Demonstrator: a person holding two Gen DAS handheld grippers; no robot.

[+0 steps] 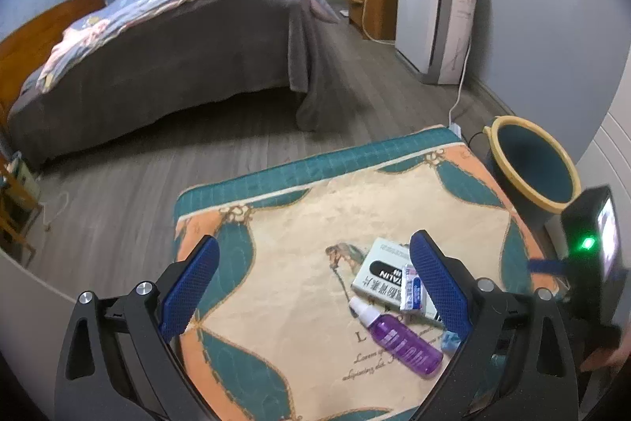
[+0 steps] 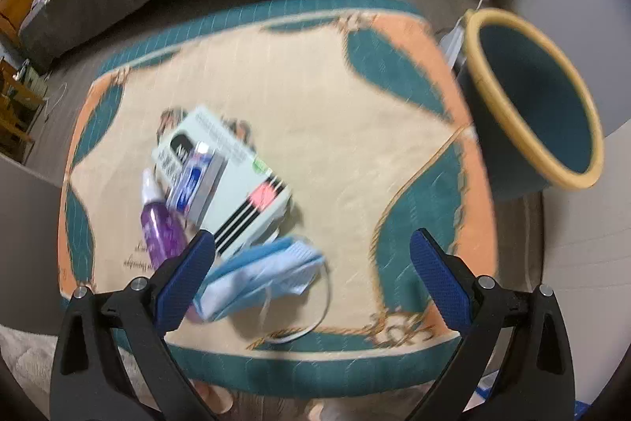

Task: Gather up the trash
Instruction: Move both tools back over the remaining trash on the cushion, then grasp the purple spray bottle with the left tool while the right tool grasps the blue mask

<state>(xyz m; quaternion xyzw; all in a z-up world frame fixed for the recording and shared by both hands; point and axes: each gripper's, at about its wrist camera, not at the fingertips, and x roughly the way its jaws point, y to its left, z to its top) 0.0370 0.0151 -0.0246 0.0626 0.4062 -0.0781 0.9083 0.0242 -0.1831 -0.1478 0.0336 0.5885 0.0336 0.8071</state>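
Note:
A pile of trash lies on a patterned cloth-covered table (image 1: 315, 208): a white medicine box (image 1: 380, 271), a small white-blue tube (image 1: 412, 289) on it, a purple spray bottle (image 1: 402, 340) and a blue face mask (image 2: 260, 273). The box (image 2: 236, 180), tube (image 2: 195, 182) and bottle (image 2: 159, 223) also show in the right wrist view. A dark bin with a yellow rim (image 1: 532, 164) stands beside the table's right edge; it also shows in the right wrist view (image 2: 532, 97). My left gripper (image 1: 315, 287) is open and empty above the table, left of the pile. My right gripper (image 2: 311, 287) is open and empty over the mask.
A bed (image 1: 157, 58) with a grey cover stands across the wood floor. A white air purifier (image 1: 434, 22) and a wooden cabinet (image 1: 374, 2) stand by the far wall, with a cable running to a power strip (image 1: 455, 127) near the bin.

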